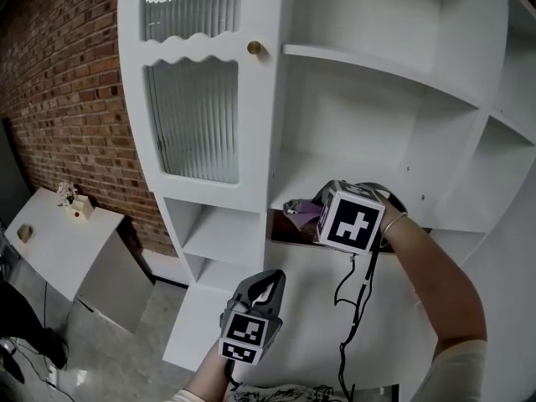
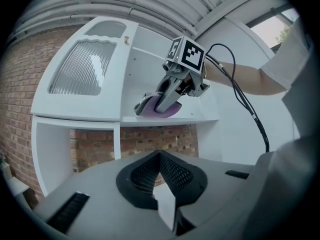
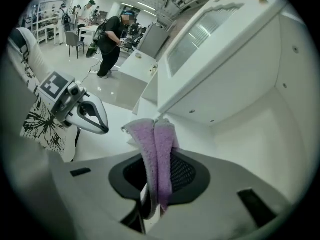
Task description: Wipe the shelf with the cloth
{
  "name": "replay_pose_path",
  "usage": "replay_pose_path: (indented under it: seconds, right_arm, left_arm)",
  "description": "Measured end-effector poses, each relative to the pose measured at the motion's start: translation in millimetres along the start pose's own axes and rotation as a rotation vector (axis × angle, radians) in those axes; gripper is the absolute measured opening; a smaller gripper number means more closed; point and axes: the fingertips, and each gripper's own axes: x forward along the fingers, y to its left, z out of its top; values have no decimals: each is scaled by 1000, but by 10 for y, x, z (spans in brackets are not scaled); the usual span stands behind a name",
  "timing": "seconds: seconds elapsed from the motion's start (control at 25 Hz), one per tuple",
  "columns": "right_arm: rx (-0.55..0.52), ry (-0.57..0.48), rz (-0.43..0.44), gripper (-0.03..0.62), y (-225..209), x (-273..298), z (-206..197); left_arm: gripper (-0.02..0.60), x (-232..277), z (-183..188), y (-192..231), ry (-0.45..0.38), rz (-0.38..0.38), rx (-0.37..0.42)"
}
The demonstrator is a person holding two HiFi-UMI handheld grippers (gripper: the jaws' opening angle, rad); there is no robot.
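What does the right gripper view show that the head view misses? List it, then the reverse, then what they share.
Only the right gripper view shows a person standing in a workroom behind, and the right gripper with its jaws shut on the folded purple cloth, seen close up.
Only the head view shows the brick wall, a white side table, and the right gripper's marker cube.
Both show the cloth at the white shelf, the ribbed-glass door, and the left gripper lower down.
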Motion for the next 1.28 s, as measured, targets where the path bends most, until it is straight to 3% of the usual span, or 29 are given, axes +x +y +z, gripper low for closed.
replay_pose_path:
  seconds: [0.08, 0.24, 0.36, 0.48, 0.64, 0.84, 1.0, 1.28]
  right_arm:
    - [16, 0, -24, 78, -83, -68, -114]
    - [69, 13, -204, 80, -581, -125, -395]
    - [79, 84, -315, 80, -959, -34, -689]
    - [34, 169, -366, 80, -1236, 171, -936]
    - [68, 164, -393, 80, -1577, 487, -1038]
    - [75, 207, -402, 80, -1879, 808, -1161]
    - [138, 195, -335, 78, -1893, 952, -1159]
    - [139, 159, -321, 80, -1788, 875, -1137]
  left_arm:
    - [14, 46, 15, -79, -2, -9, 1]
    - [14, 176, 43, -184, -1, -20, 12]
    - [14, 281, 82, -219, -8, -26, 24]
    - [14, 348, 109, -172, -17, -26, 8]
    - [14, 427, 73, 2, -1, 17, 34]
    - [14, 531, -65, 167, 32, 49, 11]
    - [14, 583, -109, 246, 46, 69, 19]
    - [14, 639, -52, 172, 47, 55, 53]
